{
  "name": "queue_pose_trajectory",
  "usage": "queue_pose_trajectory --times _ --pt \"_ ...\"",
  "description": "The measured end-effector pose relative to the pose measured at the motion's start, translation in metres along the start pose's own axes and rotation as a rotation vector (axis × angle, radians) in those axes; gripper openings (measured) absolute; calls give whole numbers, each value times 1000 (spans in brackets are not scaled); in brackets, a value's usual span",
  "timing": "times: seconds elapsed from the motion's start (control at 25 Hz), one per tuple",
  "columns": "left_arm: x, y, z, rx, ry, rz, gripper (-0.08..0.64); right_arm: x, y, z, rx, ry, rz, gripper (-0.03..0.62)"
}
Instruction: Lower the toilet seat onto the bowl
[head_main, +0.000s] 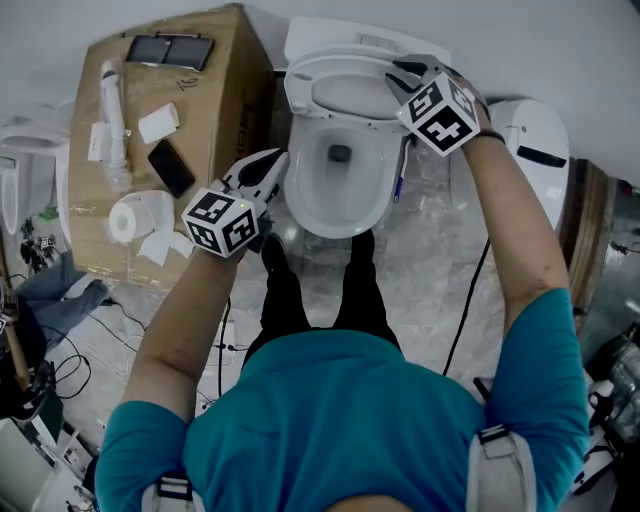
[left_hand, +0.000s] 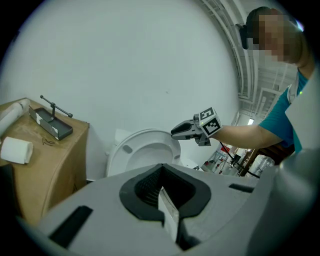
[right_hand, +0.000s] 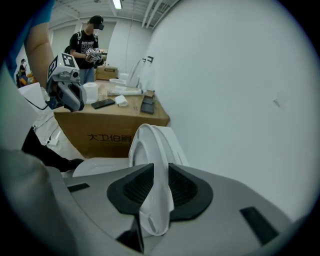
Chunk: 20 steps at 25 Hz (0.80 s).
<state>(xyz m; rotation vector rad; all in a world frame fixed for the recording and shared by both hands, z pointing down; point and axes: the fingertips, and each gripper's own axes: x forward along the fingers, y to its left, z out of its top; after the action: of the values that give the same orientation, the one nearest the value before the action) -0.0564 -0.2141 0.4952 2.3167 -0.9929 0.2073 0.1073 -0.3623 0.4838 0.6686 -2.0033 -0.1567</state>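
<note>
Clearly, only the right gripper view shows the right gripper (right_hand: 157, 195) clamping its fingers on the rim of the raised toilet seat (right_hand: 149, 150) above the bowl (right_hand: 95, 167), and one person (right_hand: 90, 47) behind the cardboard box (right_hand: 110, 134). Fingers of the left gripper (left_hand: 162, 195) are together, empty.

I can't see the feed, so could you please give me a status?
Right gripper clamped on raised white plastic toilet seat. Left gripper shut, empty, beside white bowl. Nothing on its rim.
</note>
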Motion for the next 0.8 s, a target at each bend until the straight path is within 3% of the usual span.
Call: queue_pose_trajectory --times 0.16,0.32,0.44,0.52,0.6,0.8 --pt "0 -1 -3 -1 4 -4 2 5 -2 -1 -40 70 60 94" --pt "-2 -4 -6 -1 10 -9 2 8 0 -6 -36 165 171 94" --pt "-4 -4 -7 -8 9 -7 2 13 12 -13 -114 255 248 90" --pt "-4 -3 -7 -13 6 -5 2 17 12 -15 -160 261 224 61" --pt "-4 -3 -6 -17 3 -6 2 18 12 -17 -144 240 210 57" --pt "-8 1 -5 -23 -2 -6 2 5 36 -16 -132 213 280 40"
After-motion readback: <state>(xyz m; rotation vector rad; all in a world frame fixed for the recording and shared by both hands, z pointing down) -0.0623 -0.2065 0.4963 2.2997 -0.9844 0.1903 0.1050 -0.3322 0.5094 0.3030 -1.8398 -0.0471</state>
